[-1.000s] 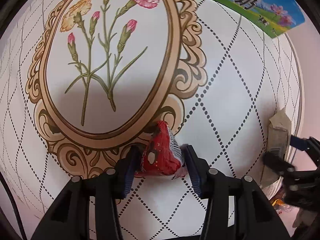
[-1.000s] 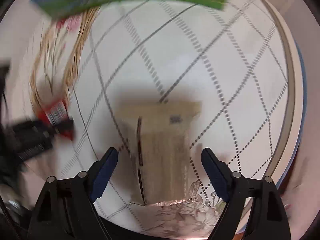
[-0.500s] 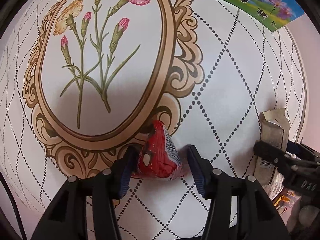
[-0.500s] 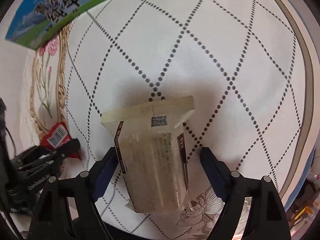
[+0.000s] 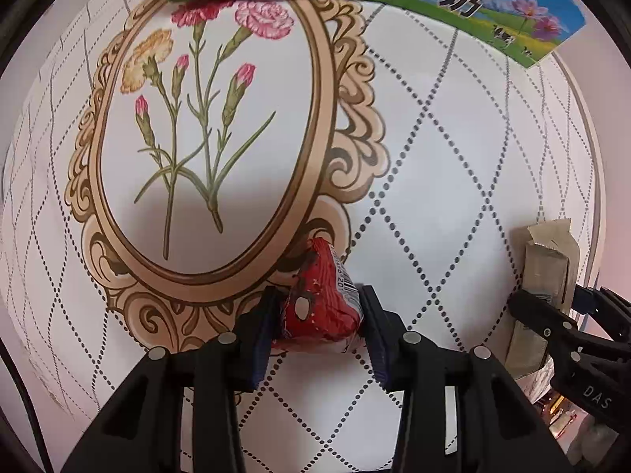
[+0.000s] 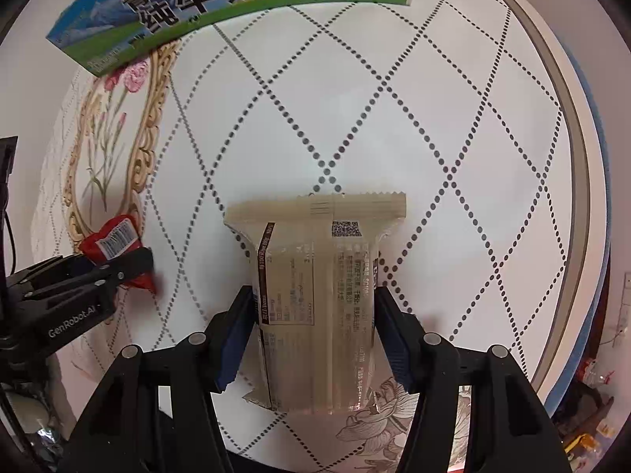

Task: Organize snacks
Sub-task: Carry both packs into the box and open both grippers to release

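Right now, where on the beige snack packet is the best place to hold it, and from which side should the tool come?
Grip the beige snack packet across its narrow width at mid-body, coming from above. It lies flat on the table, long and slim; its long edges fit between the pads, as the right tool now presses them. Its serrated end seal is probably too thin and floppy.

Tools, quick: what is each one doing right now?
Left tool: closed on the red candy.
Right tool: just closed on the clear snack packet, gripping both sides.

Bare tablecloth [image 6: 453, 126] lies ahead (milk carton [image 6: 221, 4] bounds it).
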`<control>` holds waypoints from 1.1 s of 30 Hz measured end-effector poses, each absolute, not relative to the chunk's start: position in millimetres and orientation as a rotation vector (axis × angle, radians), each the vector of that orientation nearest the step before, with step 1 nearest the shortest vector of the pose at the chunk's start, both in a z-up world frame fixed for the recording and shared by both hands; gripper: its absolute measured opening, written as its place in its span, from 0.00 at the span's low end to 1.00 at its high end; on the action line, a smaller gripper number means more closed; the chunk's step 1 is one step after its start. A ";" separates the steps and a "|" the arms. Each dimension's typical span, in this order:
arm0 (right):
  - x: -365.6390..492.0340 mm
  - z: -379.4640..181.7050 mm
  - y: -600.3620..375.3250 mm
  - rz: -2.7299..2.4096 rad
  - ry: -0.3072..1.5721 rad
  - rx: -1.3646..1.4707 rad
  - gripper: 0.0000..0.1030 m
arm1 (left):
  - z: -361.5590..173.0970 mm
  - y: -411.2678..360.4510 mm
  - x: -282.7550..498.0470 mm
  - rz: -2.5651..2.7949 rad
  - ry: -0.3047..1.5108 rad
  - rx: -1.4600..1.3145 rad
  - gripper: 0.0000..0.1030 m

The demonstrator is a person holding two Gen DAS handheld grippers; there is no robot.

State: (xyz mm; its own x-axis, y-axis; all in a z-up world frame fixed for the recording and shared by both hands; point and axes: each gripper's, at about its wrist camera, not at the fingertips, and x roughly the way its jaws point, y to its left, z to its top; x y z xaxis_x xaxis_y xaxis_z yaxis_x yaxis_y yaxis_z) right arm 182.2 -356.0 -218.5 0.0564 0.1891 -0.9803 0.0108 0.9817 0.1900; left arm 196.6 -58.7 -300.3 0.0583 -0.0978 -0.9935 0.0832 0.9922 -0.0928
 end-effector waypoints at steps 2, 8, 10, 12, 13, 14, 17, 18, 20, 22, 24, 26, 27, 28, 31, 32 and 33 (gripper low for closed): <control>182.3 -209.6 -356.3 0.152 1.500 0.177 0.61 | -285.6 -58.3 194.3 -0.145 1.493 -0.015 0.37; 188.4 -170.9 -367.0 0.209 1.441 0.241 0.61 | -246.6 -64.2 202.9 -0.180 1.447 -0.048 0.37; 195.3 -152.7 -368.0 0.235 1.412 0.264 0.61 | -228.0 -66.0 209.9 -0.199 1.423 -0.067 0.37; 206.6 -133.6 -369.8 0.255 1.374 0.278 0.61 | -204.5 -67.4 219.9 -0.221 1.390 -0.091 0.37; 214.6 -120.2 -370.6 0.268 1.350 0.282 0.61 | -190.3 -68.2 226.9 -0.234 1.370 -0.098 0.37; 221.7 -109.7 -372.6 0.276 1.330 0.292 0.61 | -179.0 -67.8 232.7 -0.242 1.352 -0.105 0.37; 248.4 -81.7 -373.4 0.297 1.273 0.317 0.61 | -138.5 -65.2 256.5 -0.275 1.287 -0.107 0.37; 257.7 -72.1 -376.8 0.301 1.254 0.325 0.61 | -125.6 -64.2 266.7 -0.288 1.268 -0.104 0.37; 282.7 -56.0 -375.6 0.307 1.226 0.324 0.61 | -104.4 -61.0 286.8 -0.301 1.236 -0.094 0.37; 312.0 -42.0 -374.7 0.317 1.207 0.323 0.61 | -88.9 -58.9 310.2 -0.299 1.212 -0.062 0.37; 343.8 -35.6 -365.3 0.314 1.190 0.306 0.61 | -78.2 -57.9 341.0 -0.283 1.196 -0.018 0.37; 380.6 -30.5 -360.8 0.313 1.189 0.288 0.61 | -76.4 -56.7 378.8 -0.256 1.202 0.015 0.37; 398.5 -32.3 -357.1 0.313 1.200 0.278 0.61 | -80.0 -54.3 391.8 -0.248 1.213 0.033 0.37; 415.7 -35.2 -354.6 0.309 1.214 0.276 0.61 | -82.7 -53.2 406.1 -0.234 1.226 0.047 0.37; 465.6 -51.2 -343.6 0.289 1.259 0.243 0.61 | -99.8 -48.6 452.6 -0.186 1.281 0.088 0.37; 478.7 -56.5 -340.9 0.281 1.273 0.234 0.61 | -106.9 -46.5 467.1 -0.173 1.298 0.101 0.37; 489.4 -61.7 -338.5 0.275 1.292 0.218 0.61 | -115.4 -44.9 481.1 -0.164 1.321 0.114 0.37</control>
